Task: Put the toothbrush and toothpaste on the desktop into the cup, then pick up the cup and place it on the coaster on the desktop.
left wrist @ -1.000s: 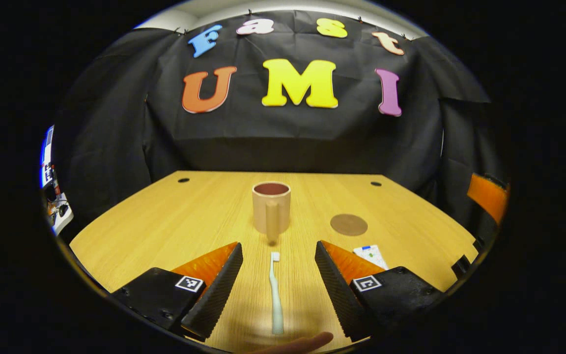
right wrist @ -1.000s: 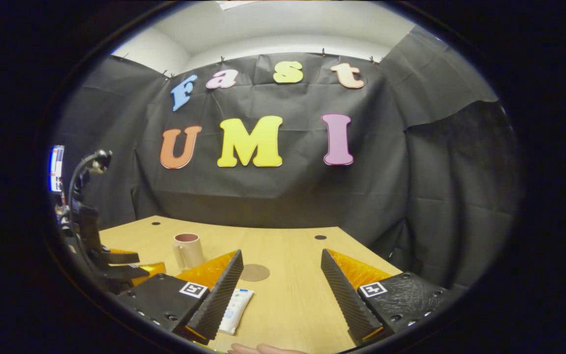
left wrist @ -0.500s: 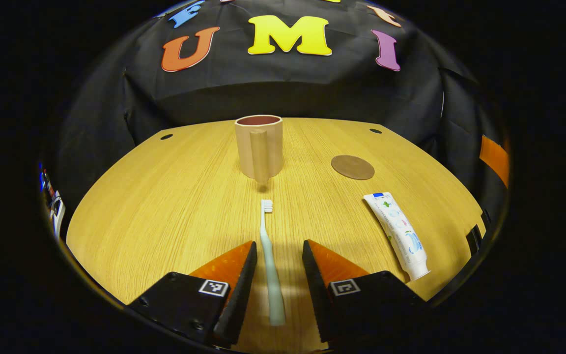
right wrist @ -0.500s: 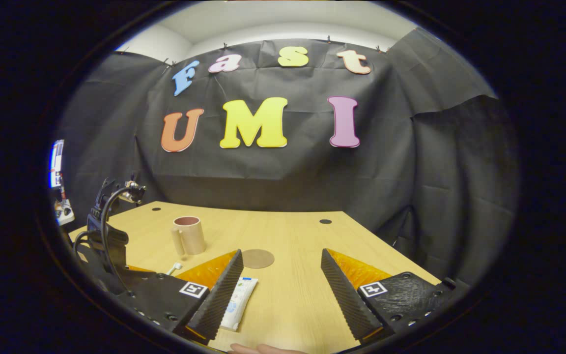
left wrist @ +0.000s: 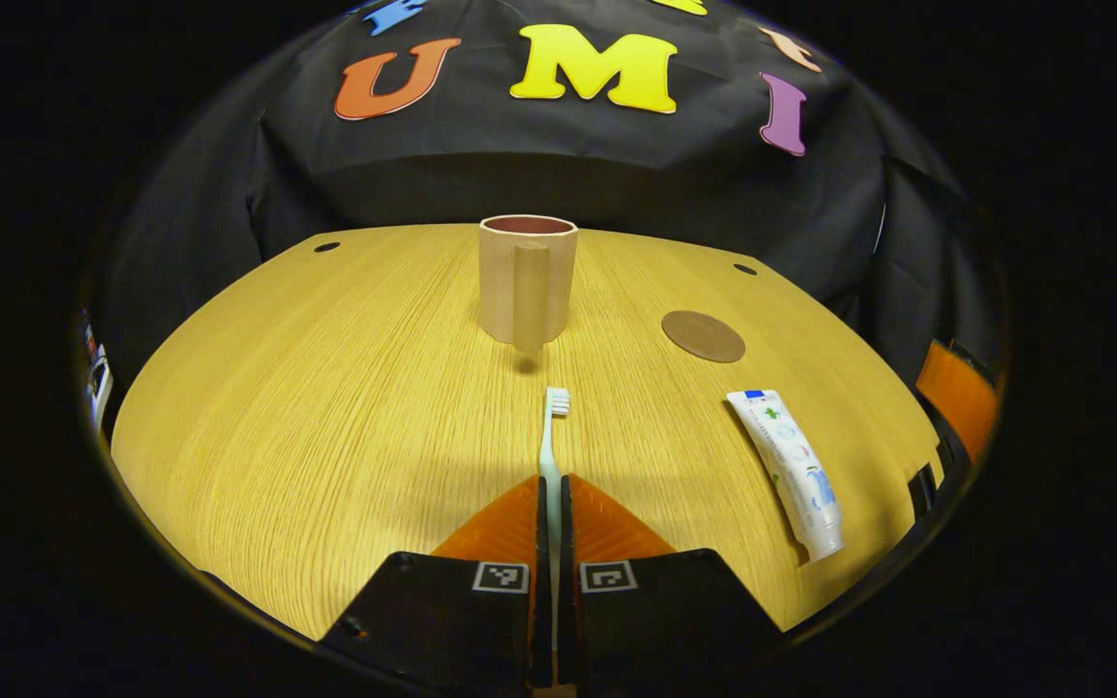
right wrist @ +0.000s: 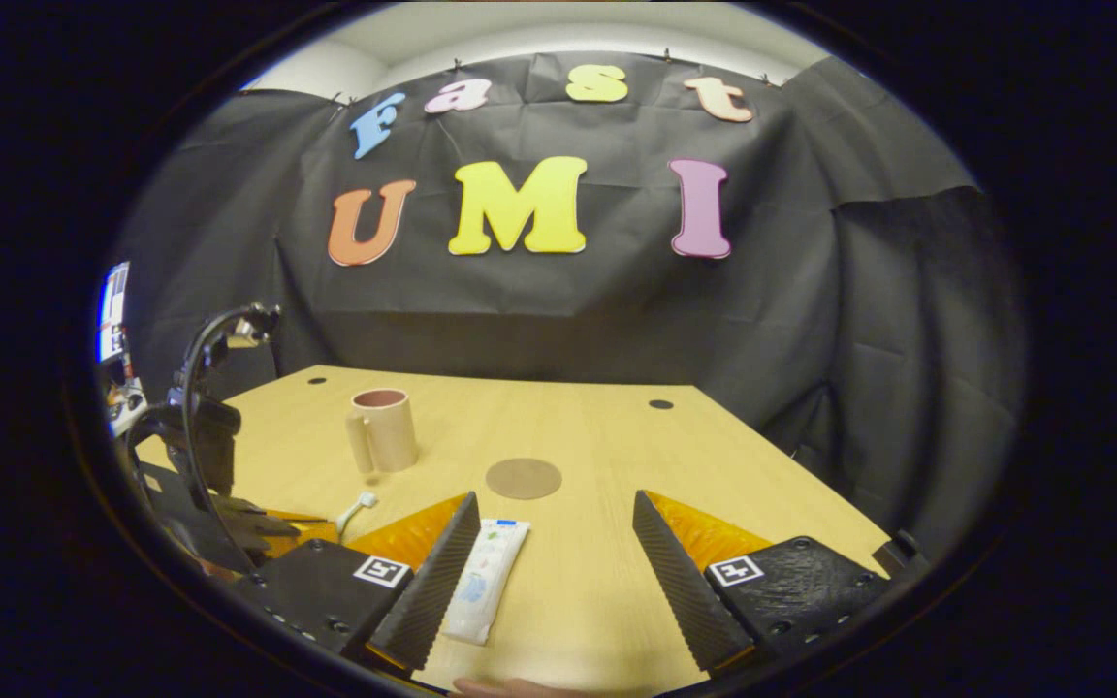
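Note:
A pale toothbrush (left wrist: 551, 436) lies on the wooden desktop (left wrist: 326, 407), head towards the cup. My left gripper (left wrist: 550, 485) is shut on its handle, both fingers pressed against it. The beige cup (left wrist: 526, 279) stands upright beyond it, handle facing me. A white toothpaste tube (left wrist: 791, 472) lies to the right, with the round brown coaster (left wrist: 703, 335) behind it. In the right gripper view, my right gripper (right wrist: 556, 519) hangs open above the desktop; the toothpaste tube (right wrist: 486, 591) lies by its left finger. The cup (right wrist: 383, 429), the coaster (right wrist: 523, 478) and the left gripper (right wrist: 229, 504) show farther left.
Black cloth walls close the booth behind and to the right of the desktop (right wrist: 597, 582). Two small dark holes (left wrist: 327, 246) (left wrist: 745, 269) sit near the desktop's far edge. Equipment with a cable (right wrist: 200, 349) stands at the left edge.
My left gripper has come down and shut on the toothbrush handle; its fingers were wide apart a second ago. The right gripper view has tilted down a little, and the right gripper stays open.

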Demonstrator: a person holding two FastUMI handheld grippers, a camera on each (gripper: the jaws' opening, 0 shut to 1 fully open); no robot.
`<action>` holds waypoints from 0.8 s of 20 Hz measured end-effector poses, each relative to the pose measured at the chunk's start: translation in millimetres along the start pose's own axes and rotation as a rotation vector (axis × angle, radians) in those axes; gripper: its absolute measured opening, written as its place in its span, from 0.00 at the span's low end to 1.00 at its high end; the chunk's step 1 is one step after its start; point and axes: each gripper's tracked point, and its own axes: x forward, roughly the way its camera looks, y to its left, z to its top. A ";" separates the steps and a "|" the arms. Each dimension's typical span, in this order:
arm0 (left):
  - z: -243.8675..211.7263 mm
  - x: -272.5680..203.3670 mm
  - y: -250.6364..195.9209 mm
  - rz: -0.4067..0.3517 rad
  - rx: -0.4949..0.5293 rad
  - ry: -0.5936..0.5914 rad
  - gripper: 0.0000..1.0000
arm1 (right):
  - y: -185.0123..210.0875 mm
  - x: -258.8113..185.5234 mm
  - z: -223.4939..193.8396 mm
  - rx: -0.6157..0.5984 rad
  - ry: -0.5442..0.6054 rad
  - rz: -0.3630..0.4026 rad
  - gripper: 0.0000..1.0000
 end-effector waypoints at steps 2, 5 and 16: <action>17.3 -9.4 3.4 -0.006 0.002 -0.072 0.05 | 8.6 5.6 -12.5 -0.019 0.031 0.011 0.95; 49.1 -29.4 12.7 0.037 0.021 -0.212 0.05 | 24.6 16.7 -33.8 -0.028 0.086 0.041 0.96; 93.2 -78.1 1.2 0.059 0.058 -0.464 0.05 | 53.0 37.0 -103.8 0.038 0.342 0.092 0.77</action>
